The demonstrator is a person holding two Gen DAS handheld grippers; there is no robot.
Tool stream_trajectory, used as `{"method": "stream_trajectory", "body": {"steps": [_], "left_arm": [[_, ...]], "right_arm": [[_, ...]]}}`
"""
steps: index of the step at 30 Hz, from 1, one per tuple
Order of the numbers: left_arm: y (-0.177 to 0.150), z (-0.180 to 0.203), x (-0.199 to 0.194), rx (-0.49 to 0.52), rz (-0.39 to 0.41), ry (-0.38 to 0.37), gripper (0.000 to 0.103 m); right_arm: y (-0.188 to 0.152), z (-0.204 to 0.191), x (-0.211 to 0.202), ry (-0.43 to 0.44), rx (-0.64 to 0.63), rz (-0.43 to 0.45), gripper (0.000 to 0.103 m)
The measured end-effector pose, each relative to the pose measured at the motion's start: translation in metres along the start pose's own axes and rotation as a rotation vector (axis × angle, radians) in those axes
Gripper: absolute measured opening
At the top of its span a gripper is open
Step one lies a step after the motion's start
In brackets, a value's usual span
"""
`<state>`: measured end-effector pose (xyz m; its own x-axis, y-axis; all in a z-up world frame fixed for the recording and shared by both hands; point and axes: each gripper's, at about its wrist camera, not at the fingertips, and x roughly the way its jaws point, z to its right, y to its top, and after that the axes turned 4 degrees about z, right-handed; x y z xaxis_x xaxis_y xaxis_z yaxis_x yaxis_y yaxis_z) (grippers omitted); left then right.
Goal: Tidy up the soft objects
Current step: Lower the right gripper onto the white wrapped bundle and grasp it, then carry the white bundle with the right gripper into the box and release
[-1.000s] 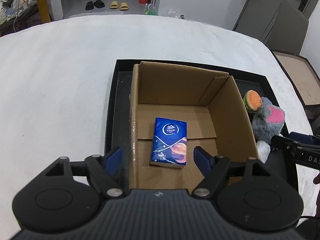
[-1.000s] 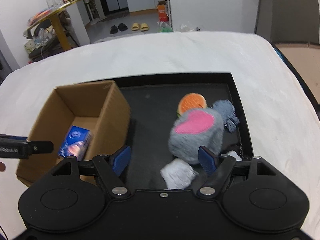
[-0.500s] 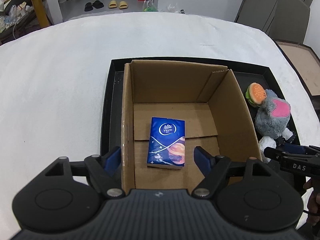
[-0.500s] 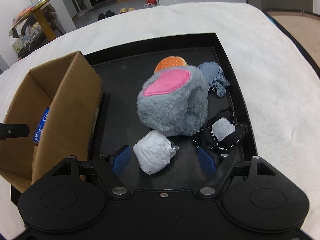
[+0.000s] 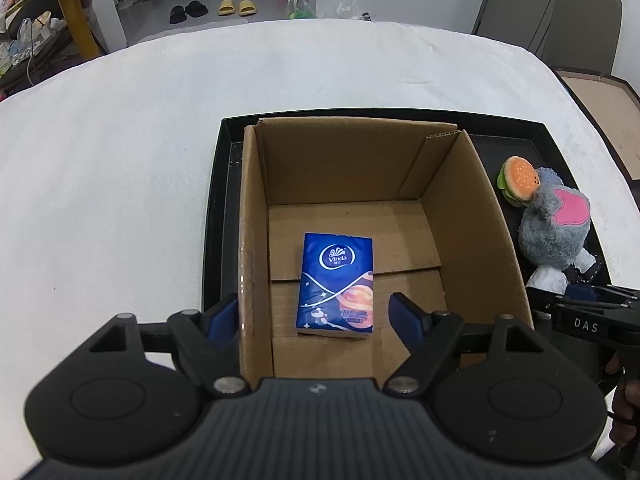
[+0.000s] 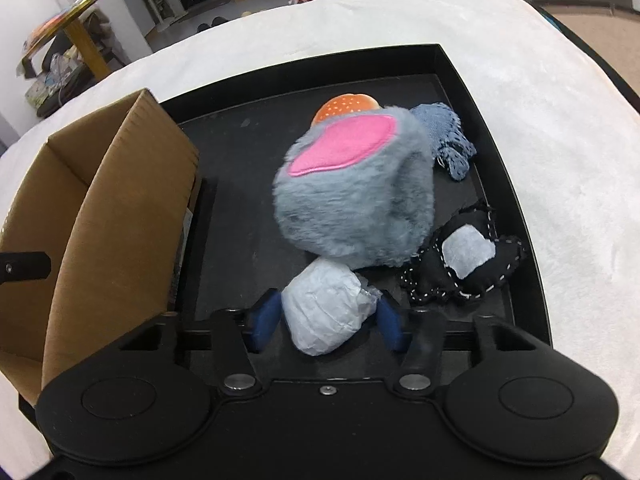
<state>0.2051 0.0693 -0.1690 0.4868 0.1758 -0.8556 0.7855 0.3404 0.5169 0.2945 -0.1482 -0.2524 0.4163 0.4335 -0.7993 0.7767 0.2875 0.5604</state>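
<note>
A: Item one, container. We list an open cardboard box (image 5: 360, 208) at the centre of the left wrist view, standing in the left part of a black tray (image 5: 224, 184) on a white tablecloth (image 5: 120, 160). Contents: one blue Vinda tissue pack (image 5: 336, 284), lying flat on the box floor, lower centre.

B: Item two, left gripper (image 5: 314, 316), bottom of the same view. We record its jaws wide apart and empty, poised over the near edge of the box, one blue pad outside the left wall, the other inside.

A: Item three, right gripper (image 6: 326, 322), lower centre of the right wrist view. Its jaws have just been closing, and we see both blue pads pressed against the sides of a white crumpled paper ball (image 6: 326, 314) on the tray floor.

B: Item four, loose soft goods to the right of the box. A grey plush toy with a pink patch (image 6: 356, 196) at centre frame, touching the ball from behind; a burger plush (image 6: 344, 106) behind it; a blue knitted piece (image 6: 446, 140) upper right; a black stitched pouch with a pale patch (image 6: 464, 260) at right, just beside the grey toy.
</note>
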Motion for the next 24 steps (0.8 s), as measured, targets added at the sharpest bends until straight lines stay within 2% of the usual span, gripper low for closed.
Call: {"method": "stream_trajectory", "body": {"steps": [9,18,24], "left_arm": [[0.0,-0.005,-0.001,-0.018,0.004,-0.027,0.079],[-0.002,-0.016,-0.006,-0.05,0.012,-0.06,0.078],[-0.006,-0.026,-0.011,-0.054,0.036,-0.056,0.078]], "right_arm": [[0.001,-0.006,-0.01,0.005,-0.023,0.01,0.049],[0.023,-0.027,-0.03,0.017,-0.068,0.077,0.049],[0.037,-0.042,-0.041,0.022,-0.105,0.123,0.049]]}}
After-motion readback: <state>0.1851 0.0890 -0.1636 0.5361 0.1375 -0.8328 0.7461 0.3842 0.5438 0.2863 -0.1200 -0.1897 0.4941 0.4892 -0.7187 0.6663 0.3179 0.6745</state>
